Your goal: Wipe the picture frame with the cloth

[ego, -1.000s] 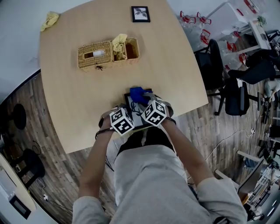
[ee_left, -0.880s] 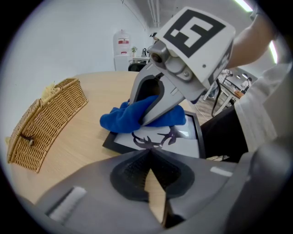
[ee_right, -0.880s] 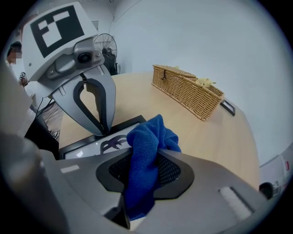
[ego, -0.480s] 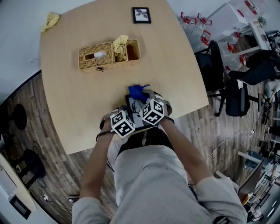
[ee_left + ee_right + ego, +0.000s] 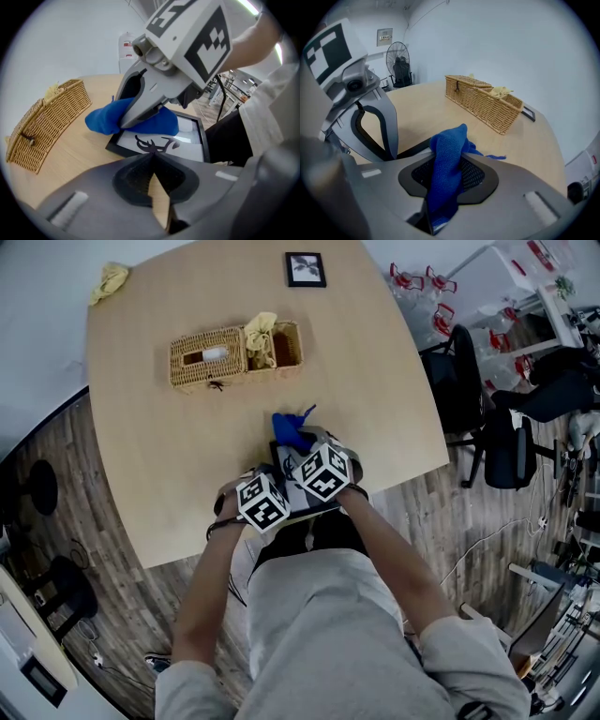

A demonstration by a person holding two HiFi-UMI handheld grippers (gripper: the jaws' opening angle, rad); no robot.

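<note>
Picture frame (image 5: 281, 465) lies flat at the near edge of the table (image 5: 384, 399), right in front of me.

**Head view:** Both tongs sit over the frame. The left gripper (image 5: 272, 482) is at its near side. The right gripper (image 5: 305, 448) reaches across to the far edge, where the blue cloth (image 5: 289, 430) bunches up. A wicker basket (image 5: 234, 352) stands well beyond, and a second small frame (image 5: 305, 269) is at the far edge.

**Left gripper view:** My left gripper (image 5: 152, 159) has its jaws closed together, and I see nothing between them. The tips sit just at the frame's near edge, but I can't tell whether they touch it. Ahead, the right gripper (image 5: 140, 108) presses the cloth (image 5: 105, 121) onto the far corner of the frame (image 5: 164, 140). Part of the cloth is on the glass and part spills onto the table.

**Right gripper view:** The right gripper (image 5: 447, 168) has its jaws clamped on the cloth (image 5: 449, 140), which stands up in a fold between them.

I judge that I'm mid-wipe, at the far end of a stroke, with most of the glass yet to cover. Next I'd draw the cloth back across the glass towards me, pressing evenly. The left tongs should steady the frame so it doesn't slide off the edge.
</note>
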